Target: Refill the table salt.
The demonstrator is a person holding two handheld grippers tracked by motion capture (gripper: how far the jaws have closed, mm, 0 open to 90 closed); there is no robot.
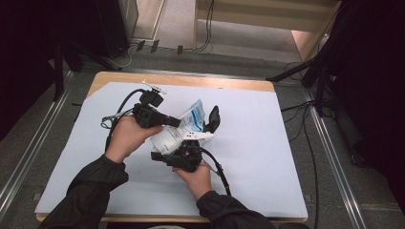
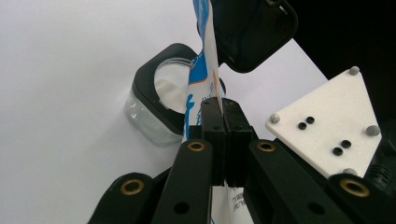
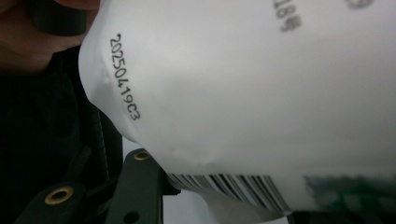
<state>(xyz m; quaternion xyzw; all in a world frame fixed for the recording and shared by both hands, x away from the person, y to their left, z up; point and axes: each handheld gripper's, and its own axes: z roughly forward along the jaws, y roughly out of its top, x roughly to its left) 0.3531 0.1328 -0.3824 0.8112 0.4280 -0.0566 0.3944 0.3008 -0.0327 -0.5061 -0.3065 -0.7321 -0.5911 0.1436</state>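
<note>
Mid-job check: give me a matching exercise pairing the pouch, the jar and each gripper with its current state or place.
Things:
1. white-and-blue plastic pouch
2. clear glass jar with black square collar
3. left gripper
4. right gripper

States:
A. fingers pinched shut on the pouch's thin edge
B. standing open on the white table sheet
C. held up between both grippers
D. holds the pouch's bulging body from below

Pairs: 1-C, 2-B, 3-A, 4-D

White pouch (image 1: 179, 129) (blue print, barcode) held above table, tilted.
</note>
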